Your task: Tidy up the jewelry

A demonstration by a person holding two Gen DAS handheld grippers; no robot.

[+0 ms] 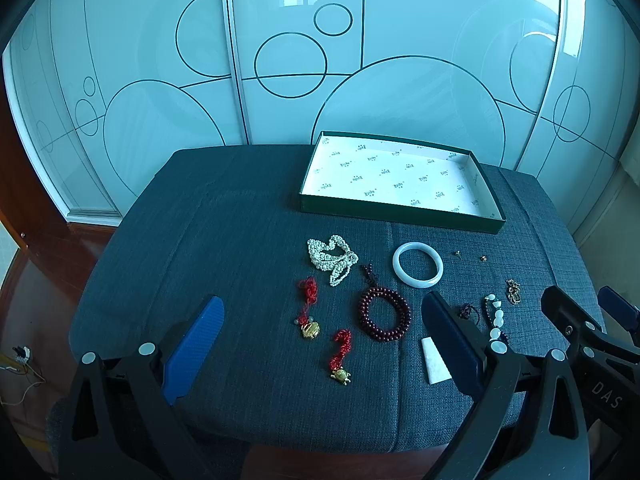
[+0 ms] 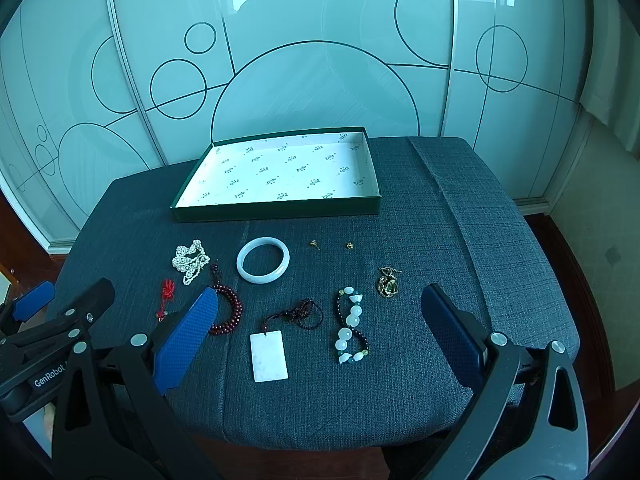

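Left wrist view shows the left gripper (image 1: pixel 320 340) hovering above the near edge of the grey fabric cushion (image 1: pixel 224 240), jaws spread wide with nothing between the pads; the right gripper (image 2: pixel 320 336) hangs just beside it to the right, equally released and empty. No piece has gone into the green box (image 1: pixel 400 210) yet; it sits at the far side with its white printed lining bare.

The jewelry lies in loose rows between the grippers and the box. A good start, I judge, is the rigid pale bangle (image 2: pixel 263 260), nearest the box: pinch across one side of the ring, lift straight up, and set it flat in a far corner so later pieces have room. The dark red bead bracelet (image 1: pixel 385 314) and the mixed white-and-dark bead bracelet (image 2: pixel 352 326) are strung and floppy, so grip a cluster of beads and expect them to sag. The tangled pearl strand (image 1: pixel 331 258) wants a pinch at its thickest bunch. The flat white pendant (image 2: pixel 269 356) on its dark cord (image 2: pixel 302 314) is thin against woven cloth; taking the knotted cord looks safer. The two red-cord charms, one gold lump (image 1: pixel 310 330) and one gold turtle (image 1: pixel 341 375), offer soft cord to grab. The two tiny gold studs (image 2: pixel 315 244) and the chain brooch (image 2: pixel 388 283) need fingertip precision, best left until last.
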